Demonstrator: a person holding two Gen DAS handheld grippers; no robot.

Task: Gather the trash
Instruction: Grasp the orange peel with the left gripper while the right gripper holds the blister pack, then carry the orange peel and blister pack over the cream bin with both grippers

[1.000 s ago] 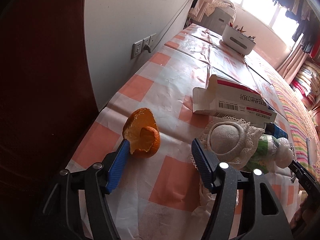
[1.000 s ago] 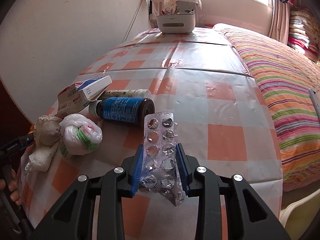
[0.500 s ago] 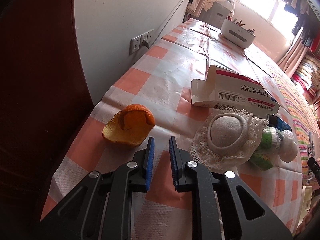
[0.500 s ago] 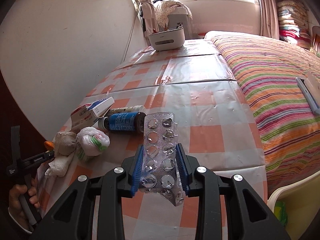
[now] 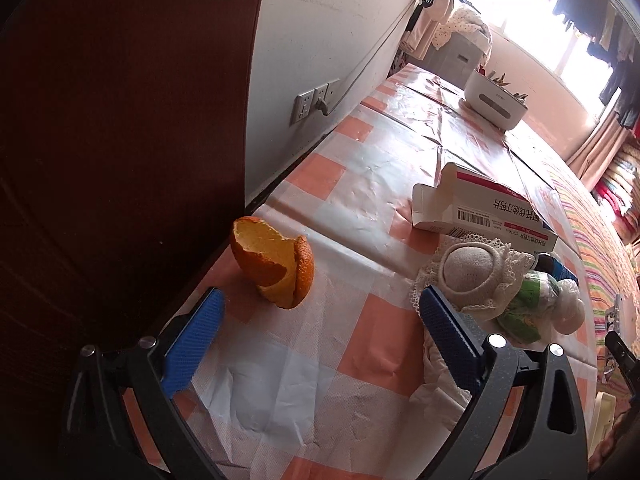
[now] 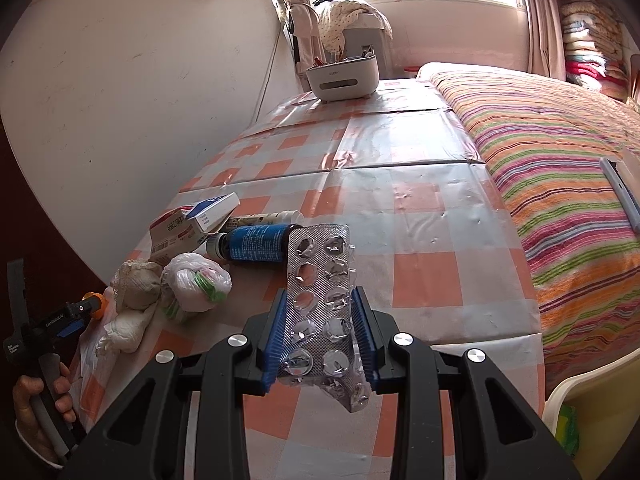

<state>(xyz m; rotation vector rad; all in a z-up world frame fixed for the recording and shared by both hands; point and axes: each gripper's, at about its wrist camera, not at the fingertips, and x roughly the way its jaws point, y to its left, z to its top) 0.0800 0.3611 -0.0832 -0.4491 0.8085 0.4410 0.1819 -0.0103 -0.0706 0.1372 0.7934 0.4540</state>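
On the checked bench (image 5: pixel 360 200), most trash still lay uncollected.
Your right tongs (image 6: pixel 320 332) gripped an empty blister pack (image 6: pixel 322 292); your left tongs (image 5: pixel 320 328), just opened wide with nothing between them, faced the orange peel (image 5: pixel 276 260).

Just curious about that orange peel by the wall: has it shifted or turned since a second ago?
Yes. The orange peel stood up again, hollow side toward the wall socket; half a second ago it lay tipped over.
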